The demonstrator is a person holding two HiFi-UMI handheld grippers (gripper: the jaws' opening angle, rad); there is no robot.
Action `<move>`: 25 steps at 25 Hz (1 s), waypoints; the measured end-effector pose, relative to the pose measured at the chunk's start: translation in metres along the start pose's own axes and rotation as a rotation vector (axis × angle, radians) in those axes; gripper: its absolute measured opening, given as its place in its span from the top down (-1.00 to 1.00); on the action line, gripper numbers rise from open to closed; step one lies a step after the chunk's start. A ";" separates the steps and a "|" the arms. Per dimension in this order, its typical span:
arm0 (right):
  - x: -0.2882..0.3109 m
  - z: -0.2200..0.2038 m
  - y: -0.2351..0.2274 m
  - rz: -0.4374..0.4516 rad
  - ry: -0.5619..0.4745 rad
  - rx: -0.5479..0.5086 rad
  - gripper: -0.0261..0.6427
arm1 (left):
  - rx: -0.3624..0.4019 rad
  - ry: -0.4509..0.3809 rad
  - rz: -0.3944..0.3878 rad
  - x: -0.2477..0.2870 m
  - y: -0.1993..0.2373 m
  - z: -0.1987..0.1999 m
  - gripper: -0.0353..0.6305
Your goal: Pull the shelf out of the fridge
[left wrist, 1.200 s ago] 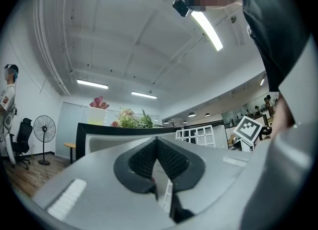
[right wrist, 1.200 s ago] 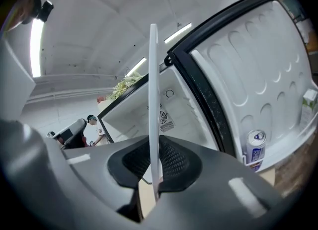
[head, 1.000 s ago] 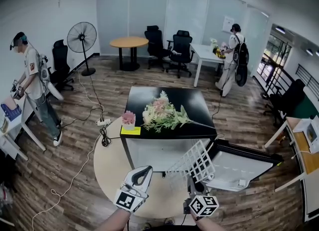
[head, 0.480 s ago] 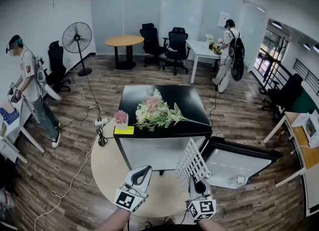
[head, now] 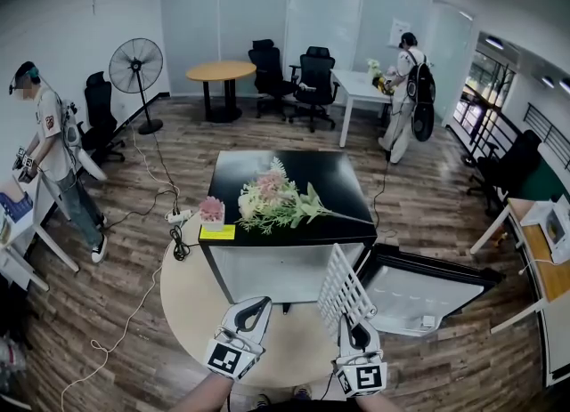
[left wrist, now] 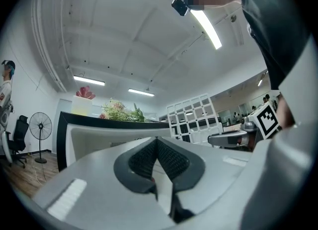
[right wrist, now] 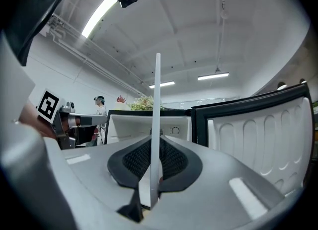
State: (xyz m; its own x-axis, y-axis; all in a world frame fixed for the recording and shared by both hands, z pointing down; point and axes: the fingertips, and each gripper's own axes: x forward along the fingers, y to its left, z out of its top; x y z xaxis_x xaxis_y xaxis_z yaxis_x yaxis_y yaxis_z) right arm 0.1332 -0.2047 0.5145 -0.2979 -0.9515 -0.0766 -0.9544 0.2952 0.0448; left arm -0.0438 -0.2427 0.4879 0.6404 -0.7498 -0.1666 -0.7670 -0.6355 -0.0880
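Observation:
The black mini fridge (head: 331,179) stands open in the head view, its door (head: 419,299) swung out to the right. The white wire shelf (head: 343,287) is outside the fridge, held up nearly on edge in front of the opening. My right gripper (head: 358,335) is shut on the shelf's near edge. In the right gripper view the shelf (right wrist: 157,115) shows as a thin upright white strip clamped between the pads of the right gripper (right wrist: 155,167). My left gripper (head: 248,316) hangs to the shelf's left, shut and empty. The left gripper (left wrist: 158,155) also sees the shelf (left wrist: 193,117).
A bunch of flowers (head: 272,201) and a small pink potted flower (head: 212,213) lie on the fridge top. A round beige table (head: 191,299) sits under my grippers. One person (head: 49,143) stands at the left, another (head: 411,90) at the back, near a fan (head: 136,65).
The shelf has rolled from a slanted, nearly flat pose to almost on edge and has risen. My right gripper rolled with it and moved slightly left. The left gripper stayed put.

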 end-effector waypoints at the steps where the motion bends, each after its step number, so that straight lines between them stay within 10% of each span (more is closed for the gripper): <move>1: 0.000 0.002 0.000 0.001 -0.007 -0.002 0.82 | 0.002 0.000 0.001 -0.001 0.000 -0.002 0.89; 25: 0.009 0.009 -0.003 -0.005 -0.013 -0.004 0.82 | 0.012 0.022 0.032 -0.012 0.003 -0.007 0.89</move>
State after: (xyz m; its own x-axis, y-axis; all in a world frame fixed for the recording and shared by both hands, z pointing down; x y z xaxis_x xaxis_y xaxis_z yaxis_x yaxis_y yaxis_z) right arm 0.1328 -0.2137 0.5045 -0.2935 -0.9517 -0.0901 -0.9558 0.2901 0.0487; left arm -0.0530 -0.2369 0.4964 0.6164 -0.7735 -0.1476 -0.7872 -0.6093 -0.0951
